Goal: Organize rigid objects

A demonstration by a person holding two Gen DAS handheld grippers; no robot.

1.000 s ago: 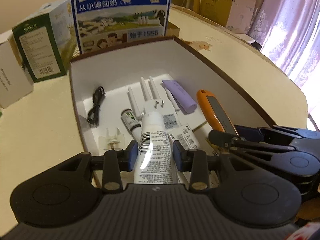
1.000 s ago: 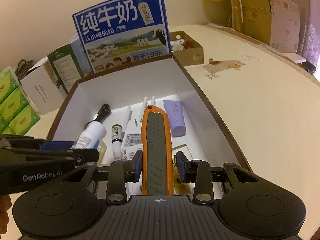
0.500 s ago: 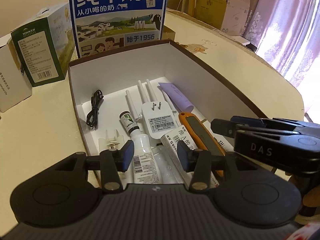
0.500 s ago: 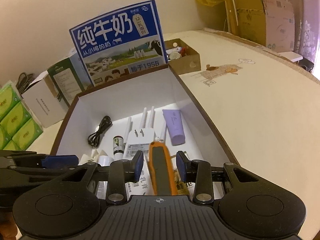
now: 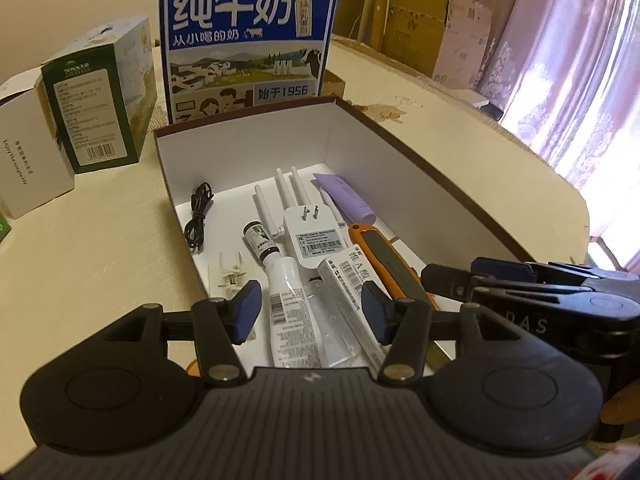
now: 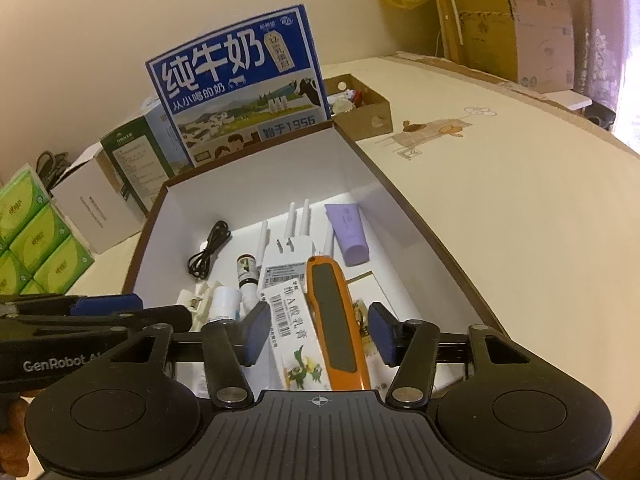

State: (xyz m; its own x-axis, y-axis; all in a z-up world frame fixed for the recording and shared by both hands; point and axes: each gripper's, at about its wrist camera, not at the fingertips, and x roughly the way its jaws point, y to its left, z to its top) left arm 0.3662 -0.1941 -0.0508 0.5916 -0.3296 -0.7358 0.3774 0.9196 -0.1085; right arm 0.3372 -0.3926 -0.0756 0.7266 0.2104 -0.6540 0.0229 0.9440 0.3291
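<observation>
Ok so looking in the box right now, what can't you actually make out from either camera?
- Near end of the white tube: left wrist view, cut off behind the gripper body.
- Near end of the orange tool: right wrist view, hidden by the gripper body.
- Item right of the orange tool: right wrist view, mostly covered by the tool and a jaw.
- Small brown box contents: too small to identify.
- Small bottle label: too small to read.

Both wrist views look steeply down, close; sharing the box (image 5: 400, 148).
</observation>
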